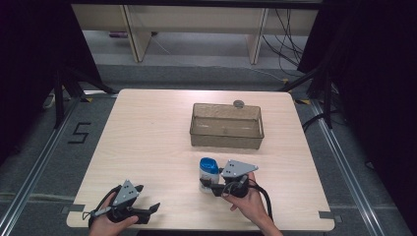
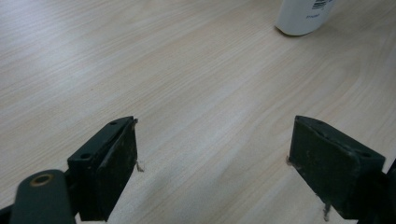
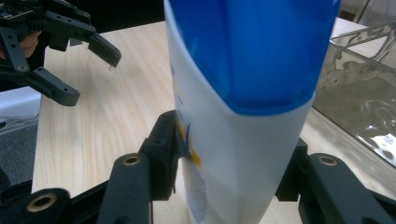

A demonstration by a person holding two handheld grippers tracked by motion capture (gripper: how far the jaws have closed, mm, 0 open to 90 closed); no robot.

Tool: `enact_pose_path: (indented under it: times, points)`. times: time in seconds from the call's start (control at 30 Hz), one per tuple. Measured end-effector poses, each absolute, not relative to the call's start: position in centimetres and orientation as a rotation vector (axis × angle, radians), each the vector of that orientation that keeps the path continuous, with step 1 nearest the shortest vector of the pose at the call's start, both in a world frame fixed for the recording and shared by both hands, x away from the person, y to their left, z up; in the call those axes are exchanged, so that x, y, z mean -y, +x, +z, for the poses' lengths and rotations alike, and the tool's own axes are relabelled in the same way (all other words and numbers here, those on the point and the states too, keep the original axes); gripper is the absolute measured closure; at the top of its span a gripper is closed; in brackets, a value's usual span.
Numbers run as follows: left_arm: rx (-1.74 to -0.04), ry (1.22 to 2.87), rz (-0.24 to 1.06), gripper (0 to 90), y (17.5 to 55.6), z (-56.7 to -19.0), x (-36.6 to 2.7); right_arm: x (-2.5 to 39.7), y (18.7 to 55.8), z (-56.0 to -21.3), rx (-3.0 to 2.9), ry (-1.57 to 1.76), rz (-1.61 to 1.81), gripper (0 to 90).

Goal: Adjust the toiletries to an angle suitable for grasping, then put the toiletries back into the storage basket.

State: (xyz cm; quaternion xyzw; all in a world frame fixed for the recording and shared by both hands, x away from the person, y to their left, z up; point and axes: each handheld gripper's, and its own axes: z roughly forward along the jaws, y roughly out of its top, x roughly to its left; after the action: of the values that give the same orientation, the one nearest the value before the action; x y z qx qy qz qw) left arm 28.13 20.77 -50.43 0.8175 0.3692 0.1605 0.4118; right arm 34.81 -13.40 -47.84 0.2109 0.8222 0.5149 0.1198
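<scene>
- Right gripper [image 1: 210,186] clamps white bottle [image 1: 208,174] low on its body; bottle upright, near of clear bin [image 1: 226,126]
- Right gripper view: blue cap [image 3: 261,46] close up
- Left gripper [image 1: 147,204] near-left; jaws apart over bare table [image 2: 187,70]

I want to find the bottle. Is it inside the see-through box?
No, the bottle stands on the table in front of the box, between the right gripper's jaws.

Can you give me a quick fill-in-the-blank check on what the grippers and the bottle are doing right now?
1. The right gripper is shut on the white bottle, whose cap is coloured ____.
2. The left gripper has its fingers ____, holding nothing.
3. The clear bin has ____ objects inside it.
4. The bottle stands ____ on the table.

Missing words: blue; open; no; upright
</scene>
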Motion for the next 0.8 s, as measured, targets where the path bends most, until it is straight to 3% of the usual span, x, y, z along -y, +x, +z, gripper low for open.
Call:
enact_pose_path:
  times: [0.8]
  points:
    - [-0.936, 2.041, 0.416, 14.8, 28.1, -50.6, -20.9, 15.0, 35.7, -45.8, -2.3, 0.687, 1.495, 54.0]
